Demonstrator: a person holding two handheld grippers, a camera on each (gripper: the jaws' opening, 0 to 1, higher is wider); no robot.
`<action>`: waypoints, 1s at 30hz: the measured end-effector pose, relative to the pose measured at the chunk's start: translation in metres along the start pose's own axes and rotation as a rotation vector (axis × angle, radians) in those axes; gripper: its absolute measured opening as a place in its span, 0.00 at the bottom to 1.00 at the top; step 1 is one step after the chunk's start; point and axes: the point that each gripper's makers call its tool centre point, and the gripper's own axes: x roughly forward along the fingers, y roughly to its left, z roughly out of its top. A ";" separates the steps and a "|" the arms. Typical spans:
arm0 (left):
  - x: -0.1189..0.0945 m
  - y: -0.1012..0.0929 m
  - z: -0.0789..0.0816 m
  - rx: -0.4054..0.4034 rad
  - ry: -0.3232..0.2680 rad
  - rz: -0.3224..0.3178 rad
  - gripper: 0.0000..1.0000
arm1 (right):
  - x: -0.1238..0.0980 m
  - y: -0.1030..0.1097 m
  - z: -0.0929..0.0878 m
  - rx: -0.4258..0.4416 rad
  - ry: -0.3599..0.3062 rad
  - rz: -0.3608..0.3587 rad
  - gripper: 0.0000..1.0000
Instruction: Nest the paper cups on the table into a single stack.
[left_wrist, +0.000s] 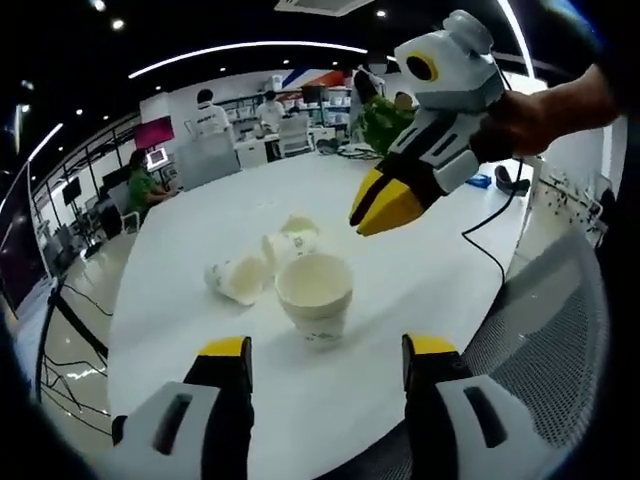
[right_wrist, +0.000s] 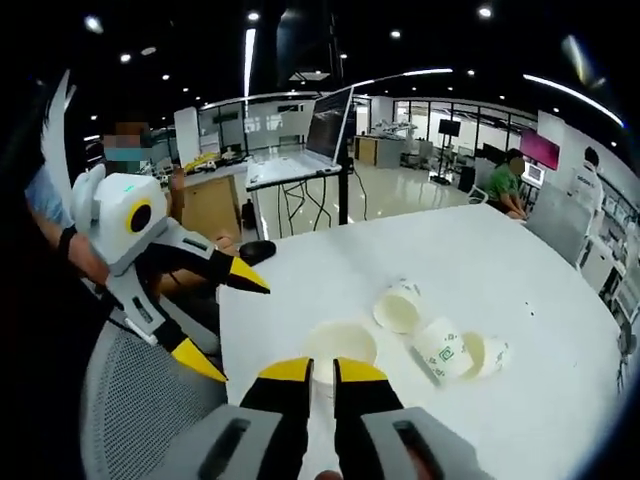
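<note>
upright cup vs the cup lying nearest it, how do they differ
The upright cup stands on its base, mouth up; the lying cup is tipped on its side. The upright cup sits alone, nearest the grippers; the lying cup is next to other fallen cups. Both are white paper cups on the table.

Bright, even light falls from long white ceiling strip lamps (left_wrist: 250, 48) and small round spotlights (right_wrist: 484, 12), leaving soft glare on the round white table (left_wrist: 200, 260); fisheye bending curves the edges, and the far office looks slightly soft
</note>
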 end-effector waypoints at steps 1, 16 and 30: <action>0.000 0.001 0.001 0.003 -0.002 0.002 0.59 | -0.001 0.001 0.000 0.003 -0.002 -0.003 0.04; 0.006 0.012 0.007 0.085 -0.016 0.023 0.57 | -0.009 0.009 -0.012 0.042 0.009 -0.034 0.05; -0.003 0.055 0.018 -0.054 -0.108 0.116 0.54 | -0.016 0.010 -0.024 0.073 0.026 -0.061 0.05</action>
